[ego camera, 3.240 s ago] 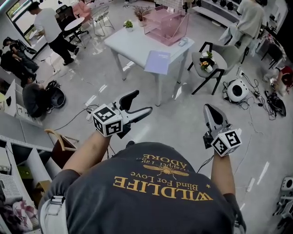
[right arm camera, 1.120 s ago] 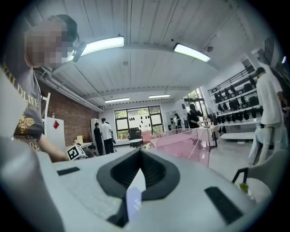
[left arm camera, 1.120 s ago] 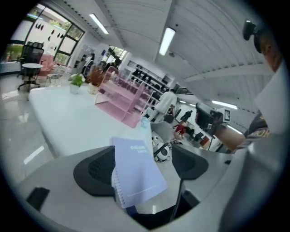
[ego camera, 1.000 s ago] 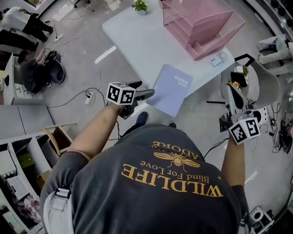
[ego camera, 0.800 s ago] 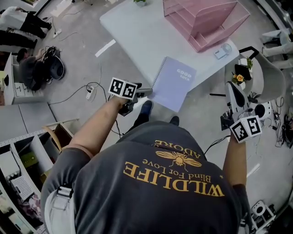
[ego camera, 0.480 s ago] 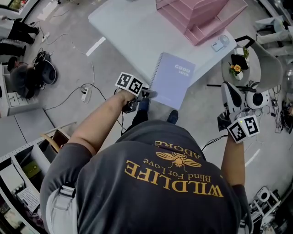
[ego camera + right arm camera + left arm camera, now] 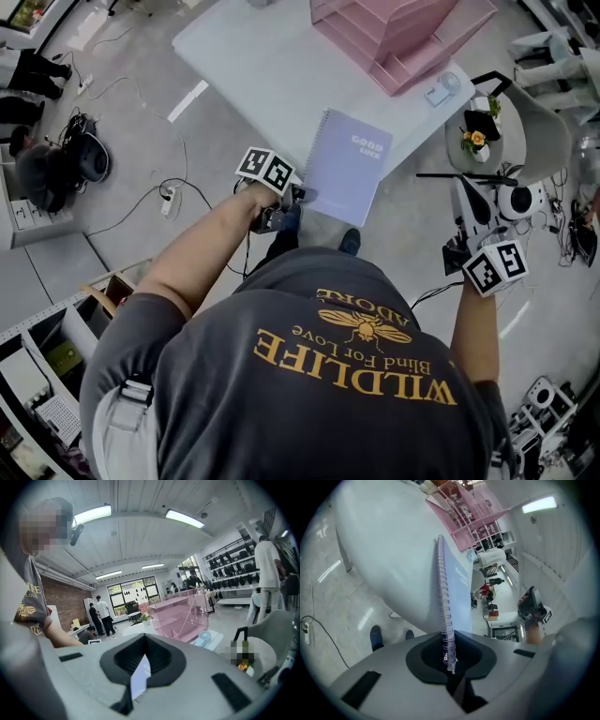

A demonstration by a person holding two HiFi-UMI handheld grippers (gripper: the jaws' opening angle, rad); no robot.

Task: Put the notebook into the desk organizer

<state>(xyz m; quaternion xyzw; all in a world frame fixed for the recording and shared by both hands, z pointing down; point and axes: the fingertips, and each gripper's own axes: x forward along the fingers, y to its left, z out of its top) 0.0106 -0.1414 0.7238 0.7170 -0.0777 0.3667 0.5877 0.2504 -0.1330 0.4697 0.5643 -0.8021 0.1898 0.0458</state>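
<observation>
My left hand-held gripper [image 7: 296,195] has come down from in front of me to the near corner of the notebook [image 7: 349,167], and its jaws, wide apart a second ago, have just been closing. In the left gripper view they now pinch the spiral-bound edge, the wire coil running straight up out of the pads. So I judge that the grasp is made and the carry has not begun. The lilac notebook lies at the near corner of the worktop [image 7: 246,67], its near end jutting past the edge toward me, well short of the pink desk organizer [image 7: 405,36] at the far side. What is left, I think, is to lift it and slide it into one of the organizer's slots. My right hand-held gripper [image 7: 466,202] hangs off to the side over the floor, its jaws all but together with nothing between them. The worktop is plain white, with a small pale blue fan [image 7: 438,89] near its right corner. A grey chair [image 7: 525,131] carrying a little potted flower [image 7: 476,141] stands just beside it. Cables and a power strip [image 7: 169,200] trail over the grey floor, and people [image 7: 37,70] are off to the left.
</observation>
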